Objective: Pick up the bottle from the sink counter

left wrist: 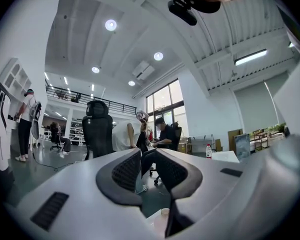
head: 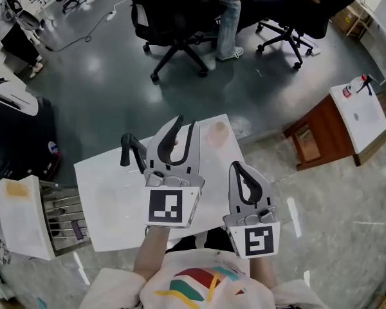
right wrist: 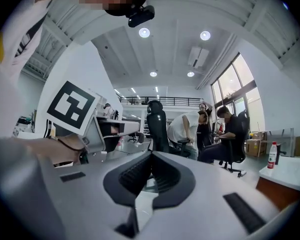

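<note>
I'm holding both tongs up over the white sink counter (head: 109, 201): the left gripper (head: 186, 123) is cracked slightly with nothing in it, lined up beside the pale bottle (head: 217, 134) standing just right of its tips, and the right gripper (head: 238, 168) is closed and empty, probably just parked clear.

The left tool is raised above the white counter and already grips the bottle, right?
No. The left tool is raised above the white counter but grips nothing: the left gripper view shows only air between its pads. The bottle stands on the counter.
</note>
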### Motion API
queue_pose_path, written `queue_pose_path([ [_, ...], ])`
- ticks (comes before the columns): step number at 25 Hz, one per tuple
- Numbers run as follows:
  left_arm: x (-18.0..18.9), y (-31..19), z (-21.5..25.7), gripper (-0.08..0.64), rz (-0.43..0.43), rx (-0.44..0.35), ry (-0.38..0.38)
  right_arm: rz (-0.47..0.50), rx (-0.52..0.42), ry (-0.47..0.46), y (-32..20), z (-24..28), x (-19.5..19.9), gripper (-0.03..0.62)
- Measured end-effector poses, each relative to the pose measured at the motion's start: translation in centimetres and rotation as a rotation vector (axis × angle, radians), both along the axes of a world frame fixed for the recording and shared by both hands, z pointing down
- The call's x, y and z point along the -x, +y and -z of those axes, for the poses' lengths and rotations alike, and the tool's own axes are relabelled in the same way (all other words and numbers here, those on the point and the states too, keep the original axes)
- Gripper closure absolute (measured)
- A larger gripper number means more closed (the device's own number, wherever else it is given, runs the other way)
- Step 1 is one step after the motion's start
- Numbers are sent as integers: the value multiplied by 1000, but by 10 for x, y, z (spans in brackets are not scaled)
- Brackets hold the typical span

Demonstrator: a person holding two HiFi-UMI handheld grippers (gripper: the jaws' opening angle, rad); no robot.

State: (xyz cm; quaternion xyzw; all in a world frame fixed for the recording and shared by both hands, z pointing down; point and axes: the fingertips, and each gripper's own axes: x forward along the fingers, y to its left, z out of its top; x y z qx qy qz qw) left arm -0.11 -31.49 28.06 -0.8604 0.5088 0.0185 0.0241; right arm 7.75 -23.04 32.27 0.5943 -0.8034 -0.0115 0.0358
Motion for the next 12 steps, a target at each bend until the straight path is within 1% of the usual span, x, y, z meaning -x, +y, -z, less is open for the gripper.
queue_pose_path([
  [4,-17,-16,-21,474,-49,51,-13,-7,37,8,-2,-15,-8,580],
  [7,-32,-26,-39,442,-87,98,-28,-6,58,1,-7,-24,-14,580],
  [12,-53,-35,-65,373,-136,146,-69,2,72,-12,-10,-30,-18,580],
])
